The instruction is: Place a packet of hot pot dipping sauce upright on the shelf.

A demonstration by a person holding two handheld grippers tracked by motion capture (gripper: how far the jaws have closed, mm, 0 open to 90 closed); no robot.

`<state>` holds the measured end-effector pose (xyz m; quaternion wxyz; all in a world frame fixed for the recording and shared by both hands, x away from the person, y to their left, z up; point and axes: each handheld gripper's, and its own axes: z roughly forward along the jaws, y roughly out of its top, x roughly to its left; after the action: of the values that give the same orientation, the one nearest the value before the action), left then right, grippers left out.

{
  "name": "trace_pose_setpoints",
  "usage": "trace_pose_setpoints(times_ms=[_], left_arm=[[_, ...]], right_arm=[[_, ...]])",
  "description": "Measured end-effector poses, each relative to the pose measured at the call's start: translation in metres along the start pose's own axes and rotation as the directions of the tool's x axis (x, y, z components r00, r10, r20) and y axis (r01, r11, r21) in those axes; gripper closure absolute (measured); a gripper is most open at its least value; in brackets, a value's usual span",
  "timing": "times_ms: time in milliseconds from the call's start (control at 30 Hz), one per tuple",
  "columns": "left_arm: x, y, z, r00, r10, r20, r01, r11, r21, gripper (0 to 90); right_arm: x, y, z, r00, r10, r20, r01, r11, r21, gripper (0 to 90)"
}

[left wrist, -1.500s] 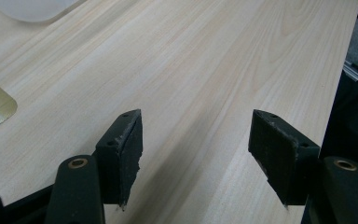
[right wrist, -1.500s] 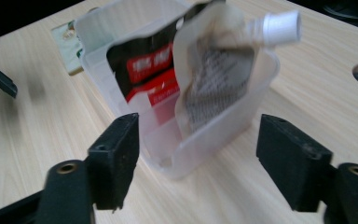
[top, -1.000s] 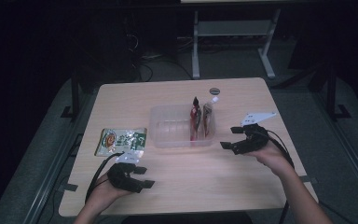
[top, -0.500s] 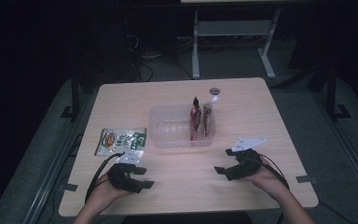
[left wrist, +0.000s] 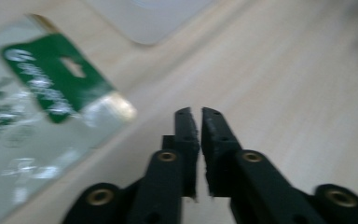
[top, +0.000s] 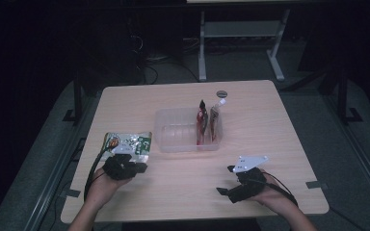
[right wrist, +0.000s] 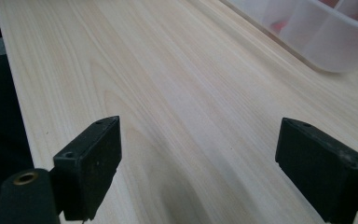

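A clear plastic bin stands mid-table with two slim pouches upright in its right end. A green and silver snack bag lies flat to the bin's left. My left gripper rests just below that bag, jaws shut with nothing between them; in the left gripper view the bag lies left of the closed gripper. My right gripper sits low near the table's front right, jaws wide open over bare wood, with the bin's corner ahead.
A small round cap lies behind the bin. The wooden table ends close in front of both hands. Dark floor and a white metal frame lie beyond the far edge.
My right gripper has drawn back from beside the bin toward the table's front edge and dropped lower. The left gripper has nudged up toward the snack bag.
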<state>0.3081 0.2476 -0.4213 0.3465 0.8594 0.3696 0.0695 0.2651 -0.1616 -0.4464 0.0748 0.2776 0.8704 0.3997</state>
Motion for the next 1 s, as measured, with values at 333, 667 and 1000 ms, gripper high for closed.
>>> trace_pose_setpoints(times_ms=[333,667,1000], left_arm=[[0.064,0.027,-0.007,0.9778,-0.059,-0.201,0.063,0.9980,0.012,89.6],[0.125,0.056,0.010,0.9340,-0.073,-0.350,0.101,0.9930,0.062,89.6],[0.162,0.051,0.022,0.9131,-0.120,-0.390,0.178,0.9771,0.116,89.6]], right_arm=[[-0.001,-0.001,0.001,1.0000,0.000,-0.002,0.000,1.000,0.004,14.1],[-0.005,-0.002,0.001,1.0000,0.002,0.004,-0.002,1.000,0.006,14.2],[-0.008,-0.003,0.002,1.0000,0.007,0.000,-0.007,1.000,0.009,14.2]])
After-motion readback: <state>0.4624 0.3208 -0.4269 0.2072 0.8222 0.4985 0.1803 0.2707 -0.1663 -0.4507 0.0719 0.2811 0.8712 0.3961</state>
